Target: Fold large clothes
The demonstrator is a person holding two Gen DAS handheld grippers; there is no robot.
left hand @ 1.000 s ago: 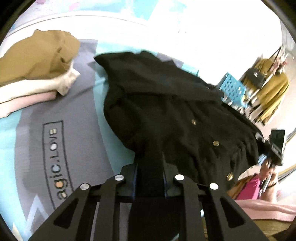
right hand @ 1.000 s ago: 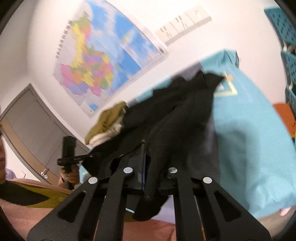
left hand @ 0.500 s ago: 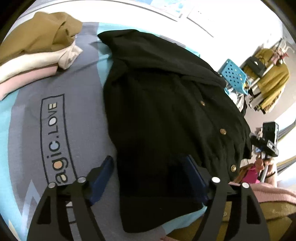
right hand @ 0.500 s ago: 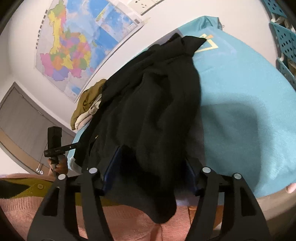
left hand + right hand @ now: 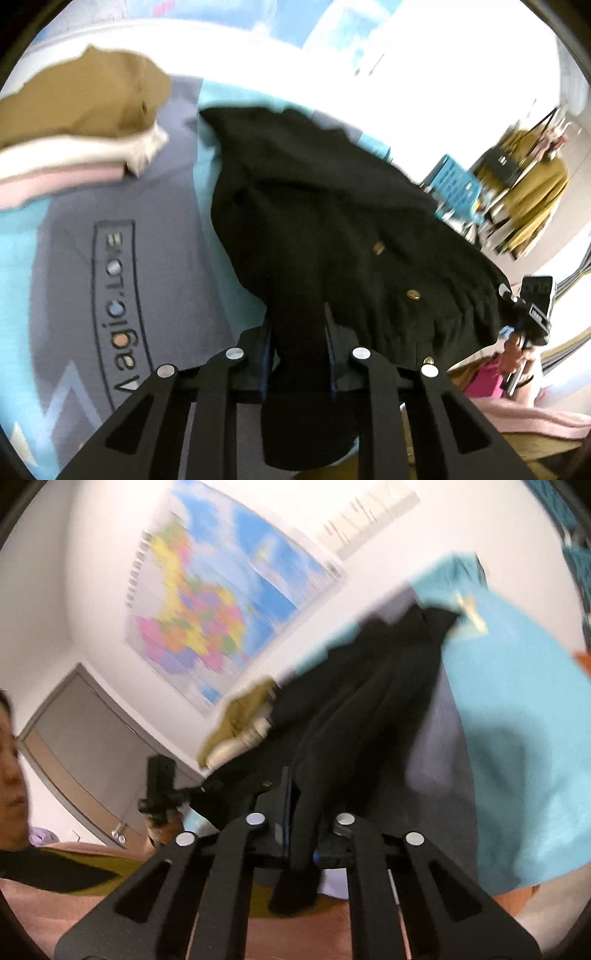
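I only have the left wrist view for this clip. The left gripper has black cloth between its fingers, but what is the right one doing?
Observer: The right gripper is shut on a fold of the same black coat, near the cloth-covered table's close edge.
Operator: Does the coat hang off the table there?
Observer: A short tail of it droops below the right gripper, over the pink sleeve.
Operator: Anything behind that I miss?
Observer: A coloured map on the wall and a grey door. The left gripper, closing on the coat, appears beside the folded pile.
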